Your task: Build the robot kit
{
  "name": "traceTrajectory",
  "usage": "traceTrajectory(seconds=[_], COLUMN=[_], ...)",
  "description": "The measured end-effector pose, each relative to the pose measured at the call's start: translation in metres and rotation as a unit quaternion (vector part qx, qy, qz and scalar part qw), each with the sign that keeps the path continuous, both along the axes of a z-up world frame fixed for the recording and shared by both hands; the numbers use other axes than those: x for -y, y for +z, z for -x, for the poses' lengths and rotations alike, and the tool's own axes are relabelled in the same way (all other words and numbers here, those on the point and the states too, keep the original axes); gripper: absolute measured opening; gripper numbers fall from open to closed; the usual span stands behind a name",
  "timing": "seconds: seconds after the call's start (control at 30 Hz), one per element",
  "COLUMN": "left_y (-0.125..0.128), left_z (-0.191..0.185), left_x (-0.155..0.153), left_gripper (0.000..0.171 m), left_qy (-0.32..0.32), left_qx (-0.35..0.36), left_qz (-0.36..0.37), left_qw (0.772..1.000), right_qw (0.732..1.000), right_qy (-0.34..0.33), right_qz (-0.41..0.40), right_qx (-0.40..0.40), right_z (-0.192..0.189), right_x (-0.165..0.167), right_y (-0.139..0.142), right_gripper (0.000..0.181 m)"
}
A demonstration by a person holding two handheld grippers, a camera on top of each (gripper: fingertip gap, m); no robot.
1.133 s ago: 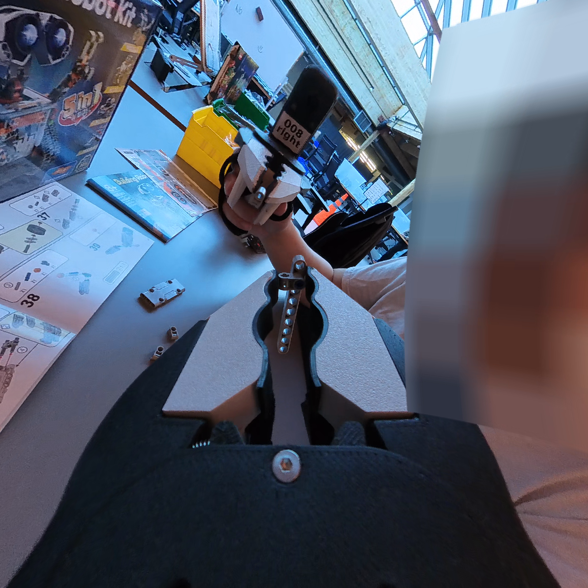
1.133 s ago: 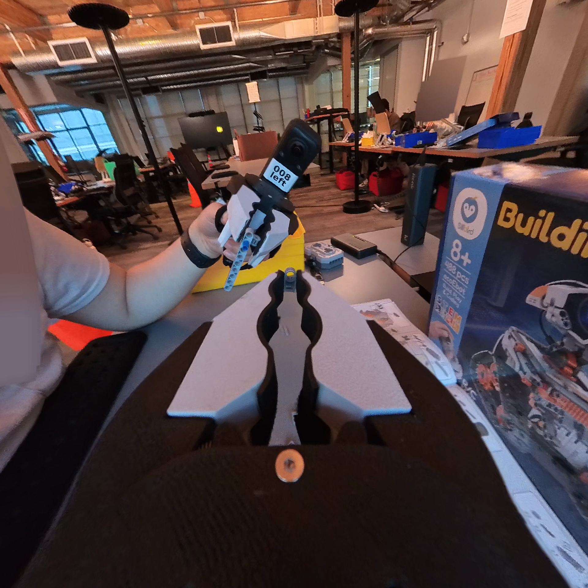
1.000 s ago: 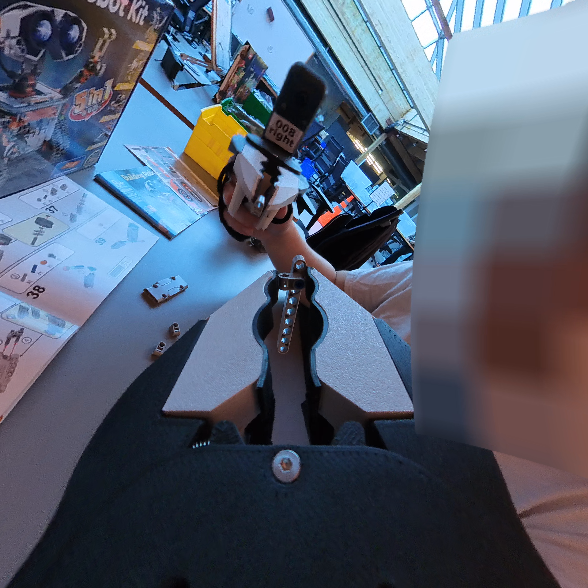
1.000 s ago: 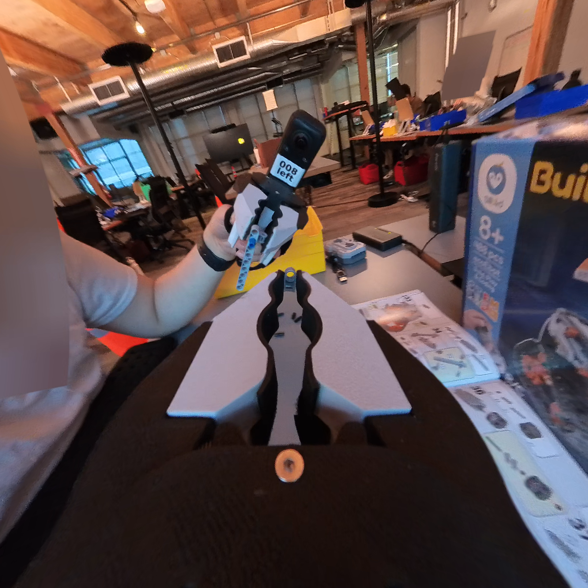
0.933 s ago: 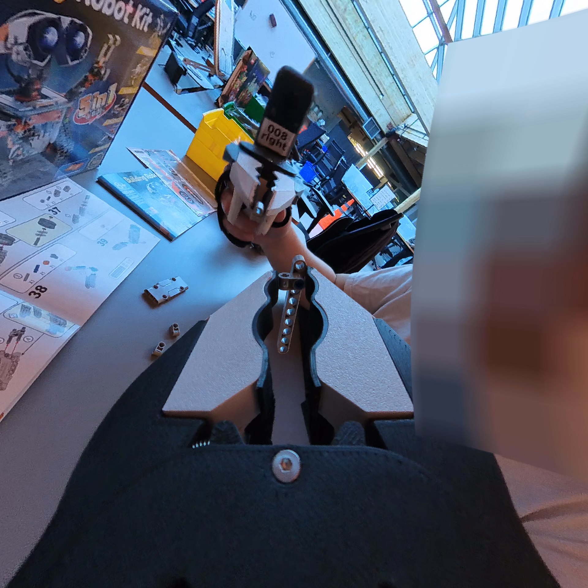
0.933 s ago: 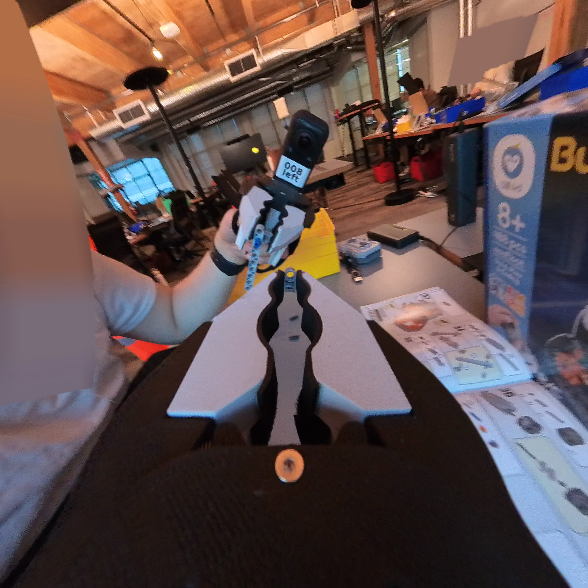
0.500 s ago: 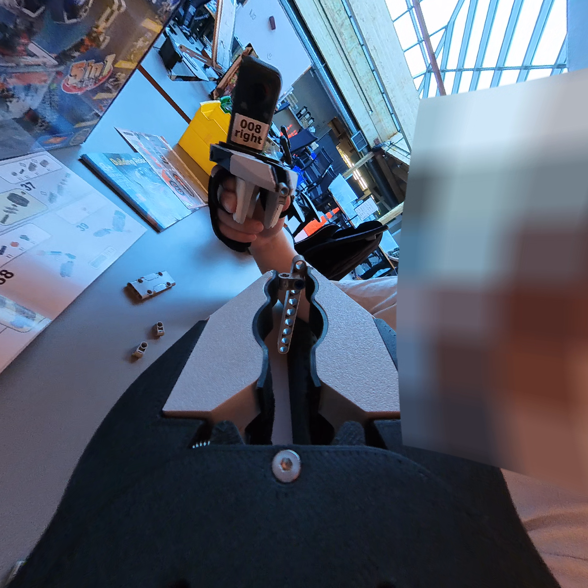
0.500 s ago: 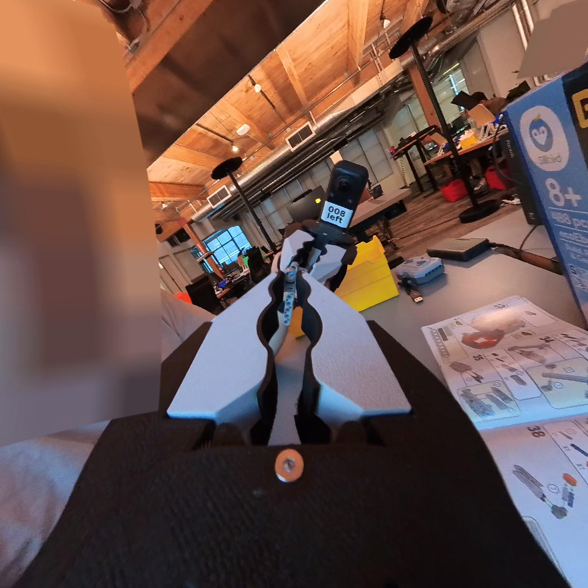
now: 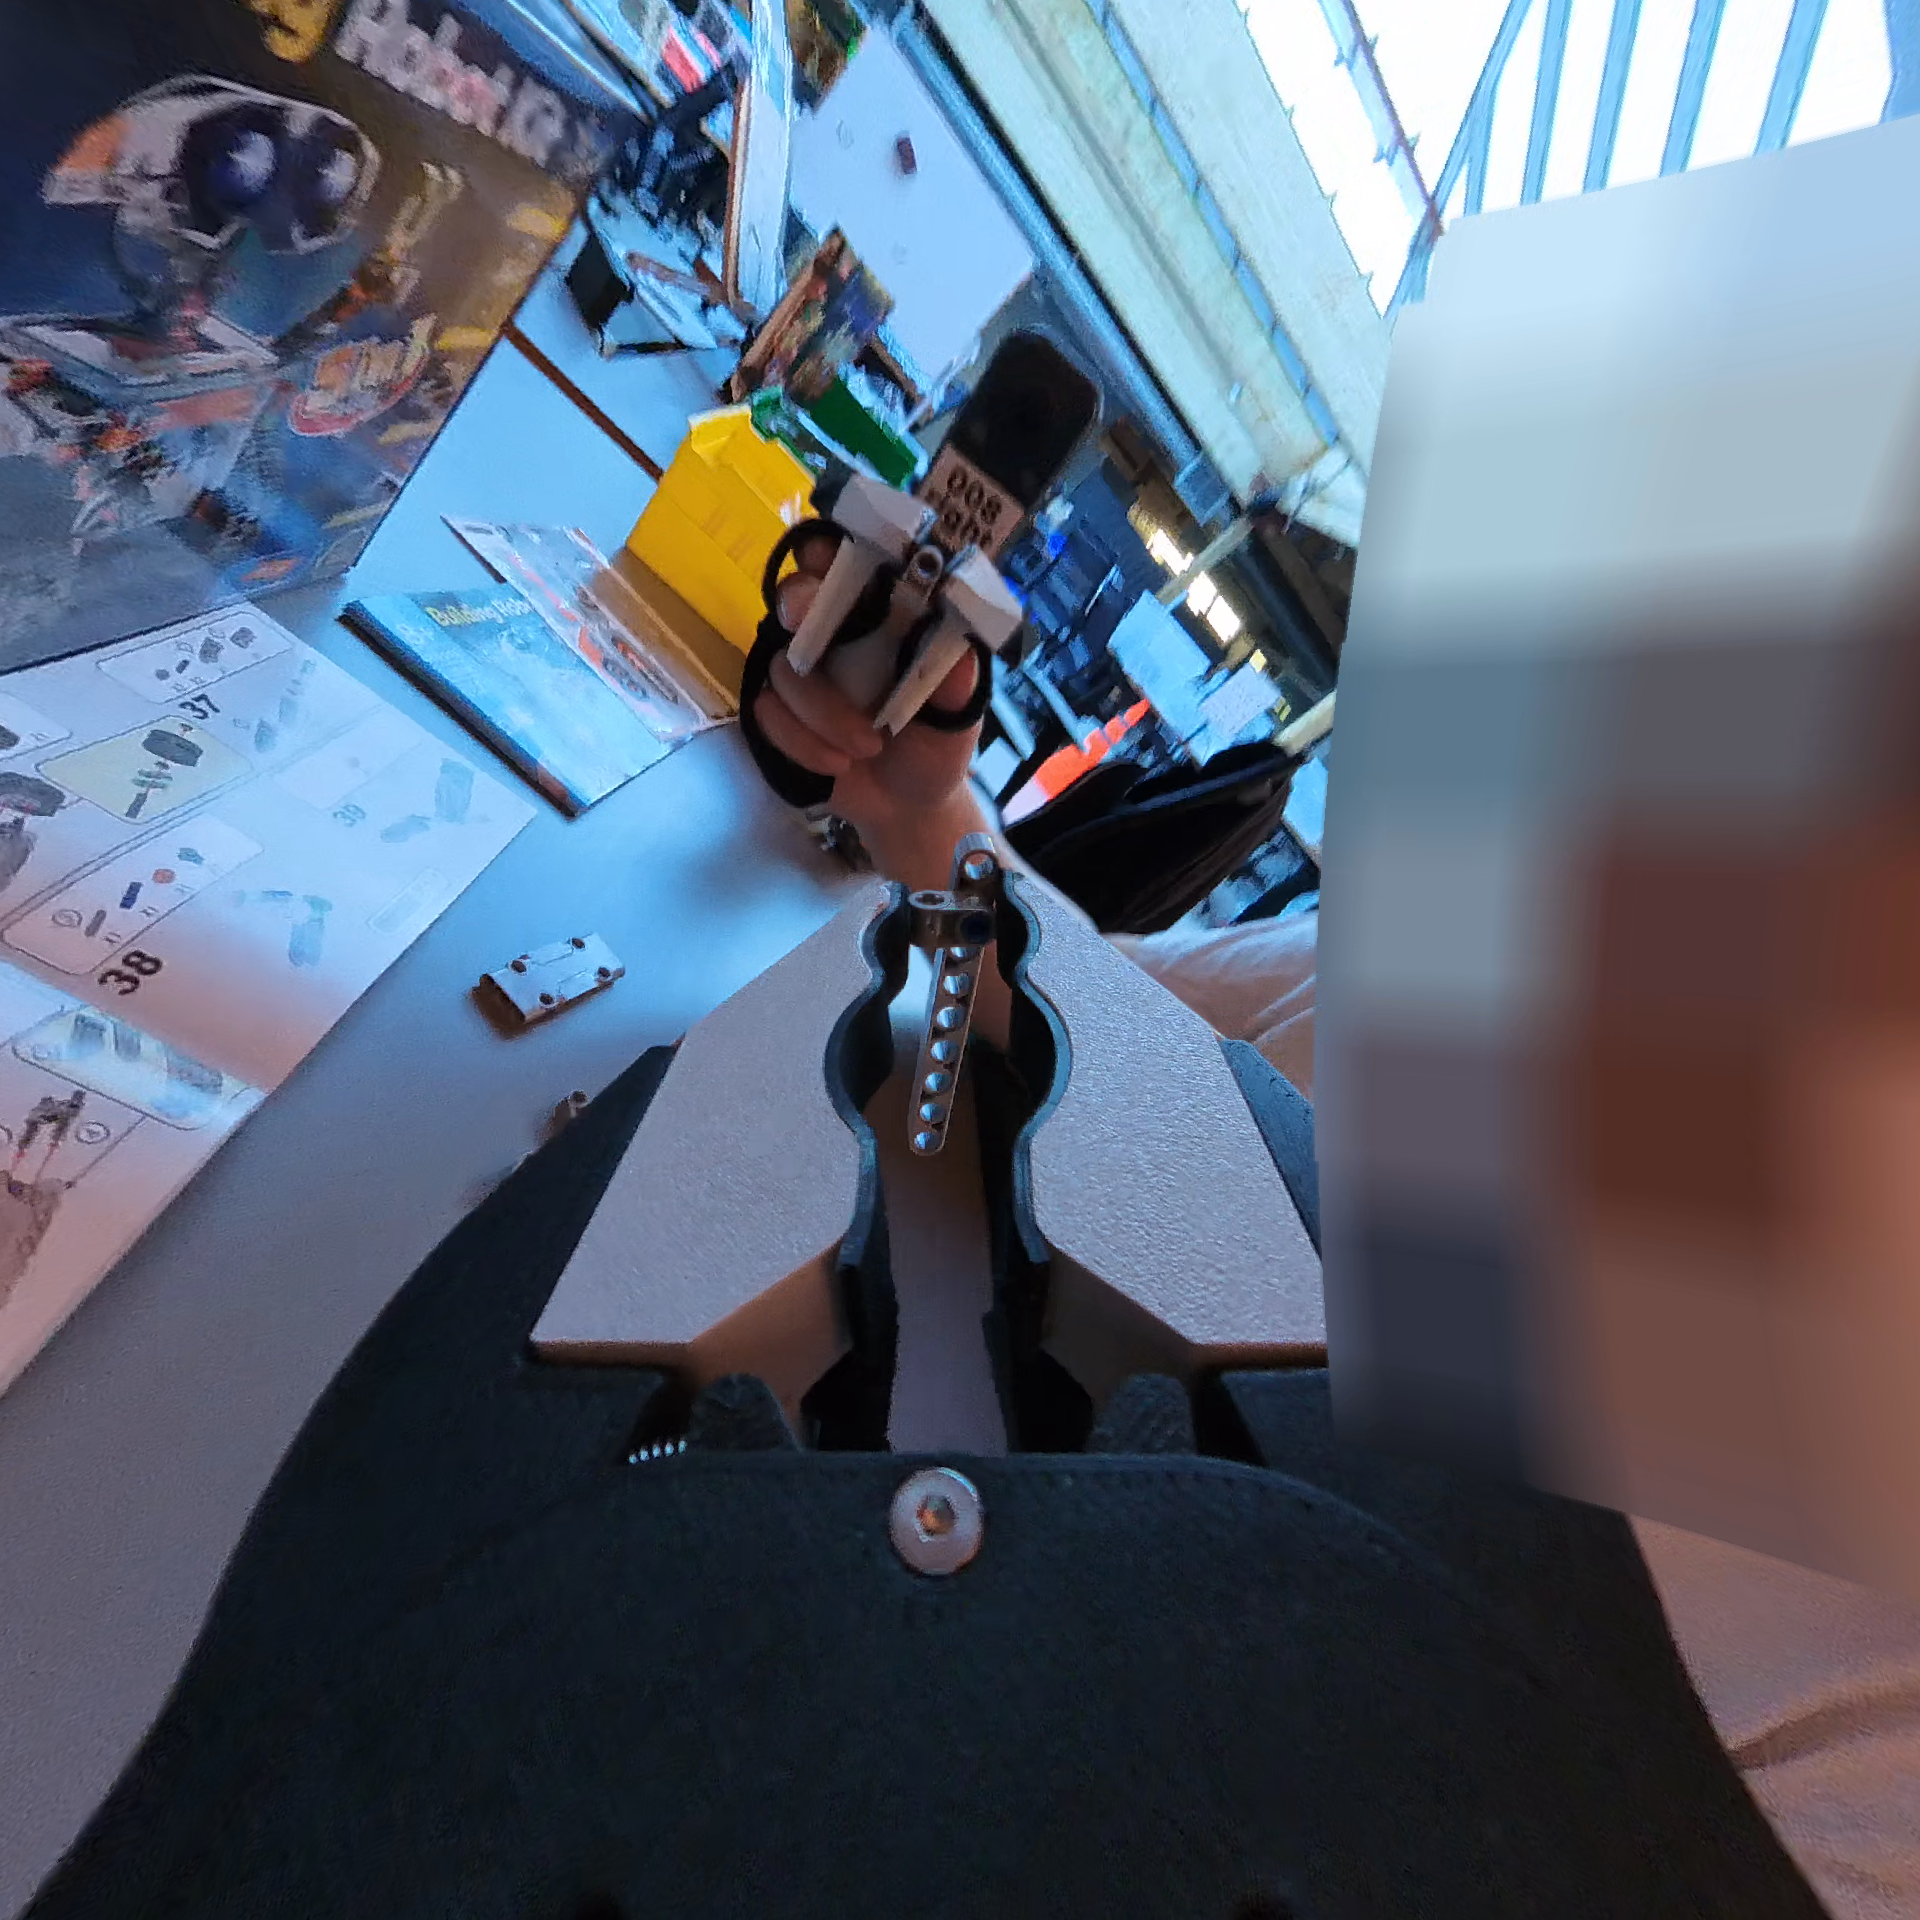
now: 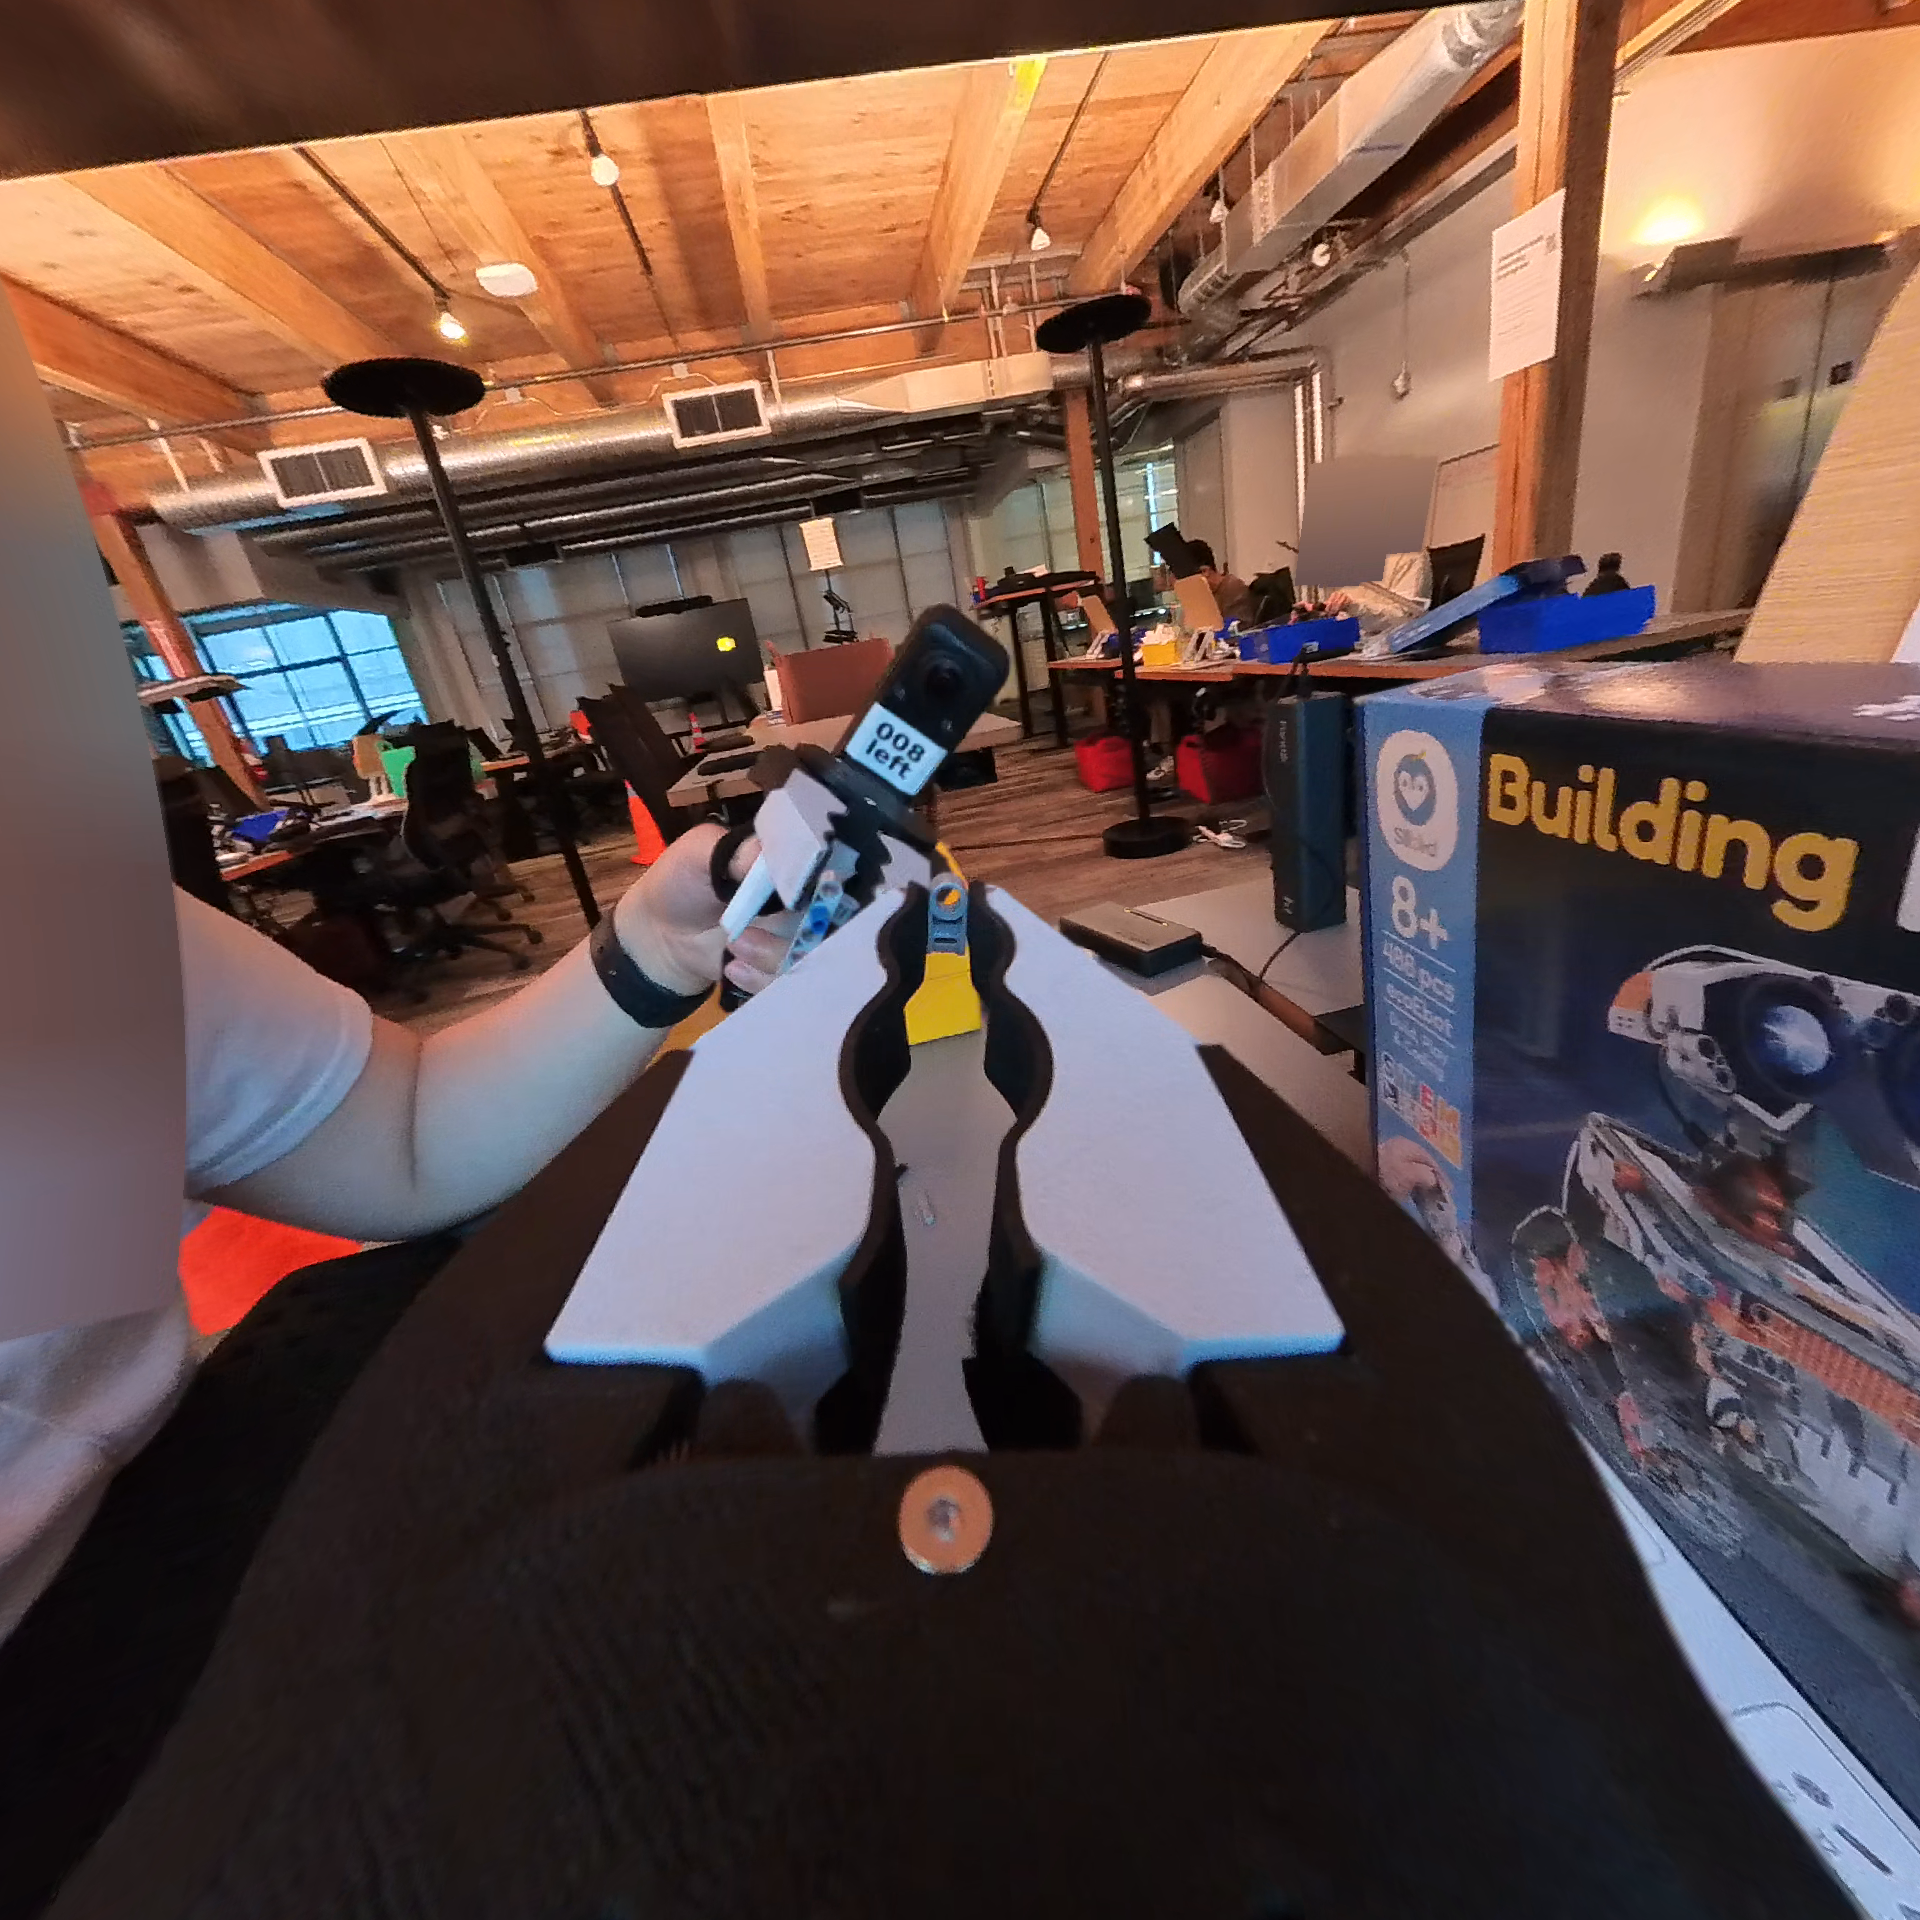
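My left gripper (image 9: 951,904) is shut on a grey perforated beam (image 9: 943,1039) with a small connector and a blue pin at its upper end. It holds the beam in the air, with the beam running back between the fingers. My right gripper (image 10: 945,904) is shut on a small grey connector with a yellow pin (image 10: 948,902) at its fingertips. In the left wrist view the right gripper (image 9: 904,597) is ahead and above, apart from the beam. In the right wrist view the left gripper (image 10: 821,894) is just left of my fingertips, not touching.
On the grey table (image 9: 260,1247) lie open instruction sheets (image 9: 208,831), a booklet (image 9: 530,665), a grey plate piece (image 9: 549,982) and a tiny part (image 9: 566,1107). A yellow bin (image 9: 717,530) stands behind. A big kit box (image 10: 1662,1039) stands at the right.
The right gripper has rolled and swung, so the left gripper and beam now sit left of its tips instead of straight ahead. Both grips are unchanged.
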State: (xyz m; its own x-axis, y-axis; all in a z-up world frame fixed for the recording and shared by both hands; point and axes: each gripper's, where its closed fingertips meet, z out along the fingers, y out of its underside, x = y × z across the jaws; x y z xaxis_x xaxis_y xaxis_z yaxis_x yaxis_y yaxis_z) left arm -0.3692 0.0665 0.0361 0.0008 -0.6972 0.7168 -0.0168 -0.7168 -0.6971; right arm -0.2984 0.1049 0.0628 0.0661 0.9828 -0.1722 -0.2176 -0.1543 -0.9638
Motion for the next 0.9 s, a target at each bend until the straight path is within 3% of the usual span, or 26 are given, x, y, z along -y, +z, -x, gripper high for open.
traceTrajectory(seconds=[0.03,0.5,0.77,0.9], left_y=[-0.001,0.000,-0.001,0.003], left_z=[-0.001,-0.003,-0.017,-0.020], left_x=[0.002,0.000,0.007,0.009], left_gripper=[0.013,0.014,0.013,0.013], left_qy=[-0.001,0.031,0.033,0.034], left_qx=[-0.009,-0.062,-0.096,-0.088], left_qz=[-0.010,-0.121,-0.193,-0.188], left_qw=[1.000,0.990,0.976,0.978], right_qw=[1.000,0.999,0.996,0.994], right_qy=[0.004,0.028,0.063,0.073], right_qz=[0.000,-0.029,-0.004,0.015], right_qx=[0.000,0.024,0.061,0.079], right_z=[0.001,0.028,0.049,0.050], right_x=[0.001,0.024,0.041,0.041], right_y=[0.000,-0.004,-0.013,-0.020], right_gripper=[0.007,0.006,0.006,0.006])
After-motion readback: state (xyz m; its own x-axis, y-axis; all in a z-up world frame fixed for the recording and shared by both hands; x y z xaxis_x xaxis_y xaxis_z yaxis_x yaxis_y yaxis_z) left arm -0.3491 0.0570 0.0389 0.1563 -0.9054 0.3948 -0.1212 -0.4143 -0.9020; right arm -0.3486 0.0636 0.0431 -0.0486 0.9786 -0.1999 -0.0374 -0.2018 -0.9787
